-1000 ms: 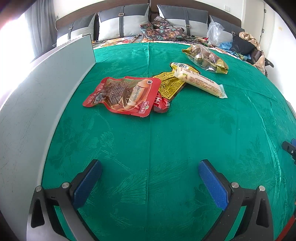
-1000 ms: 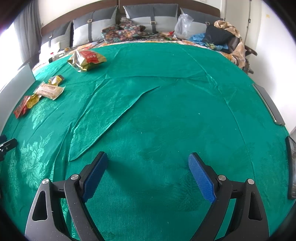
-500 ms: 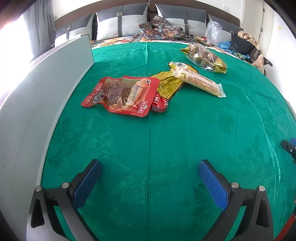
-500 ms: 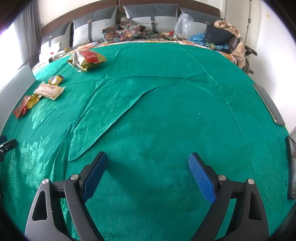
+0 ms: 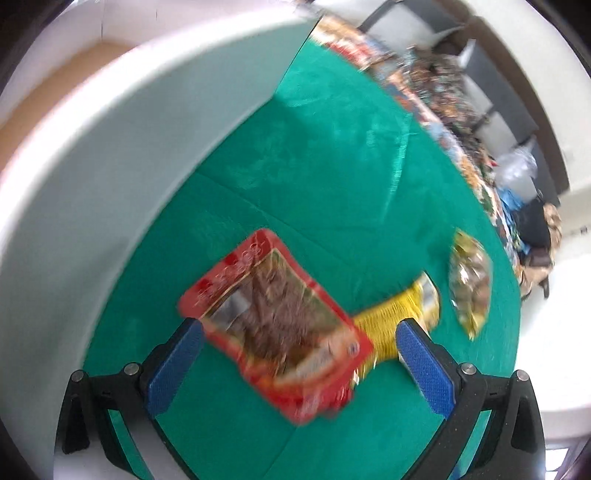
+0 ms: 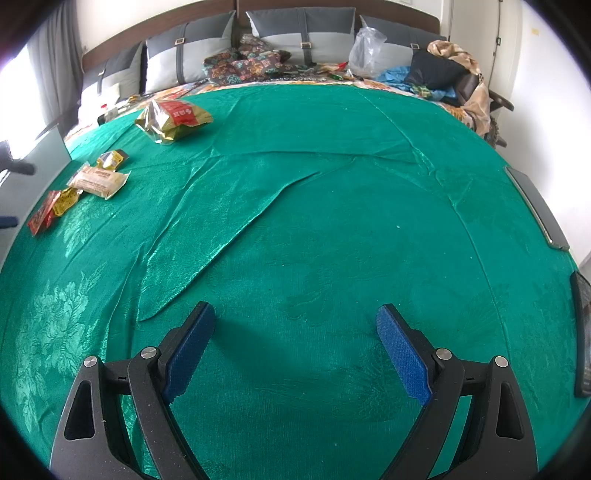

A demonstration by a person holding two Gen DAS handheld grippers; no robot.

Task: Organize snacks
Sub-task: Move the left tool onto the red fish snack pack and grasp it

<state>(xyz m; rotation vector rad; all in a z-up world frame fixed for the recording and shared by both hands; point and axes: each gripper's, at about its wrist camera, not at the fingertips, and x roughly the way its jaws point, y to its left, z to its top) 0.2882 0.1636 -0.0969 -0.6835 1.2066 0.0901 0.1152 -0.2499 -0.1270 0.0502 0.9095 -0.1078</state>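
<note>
In the blurred, tilted left wrist view, a red snack pack lies flat on the green cloth. My left gripper is open over it, with one blue finger on each side. A yellow pack sticks out from under the red one, and a gold bag lies beyond. My right gripper is open and holds nothing above bare green cloth. Far to its left lie the red pack, a yellow pack, a cream packet, a small yellow packet and a gold-and-red bag.
A white box wall rises along the left of the snacks. Two flat dark devices lie at the cloth's right edge. Pillows, a plastic bag and clothes line the far side. The cloth has a raised fold.
The left gripper has swung forward and rolled sideways. It has closed in on the red pack, which now sits between its fingers. The right gripper has not moved.
</note>
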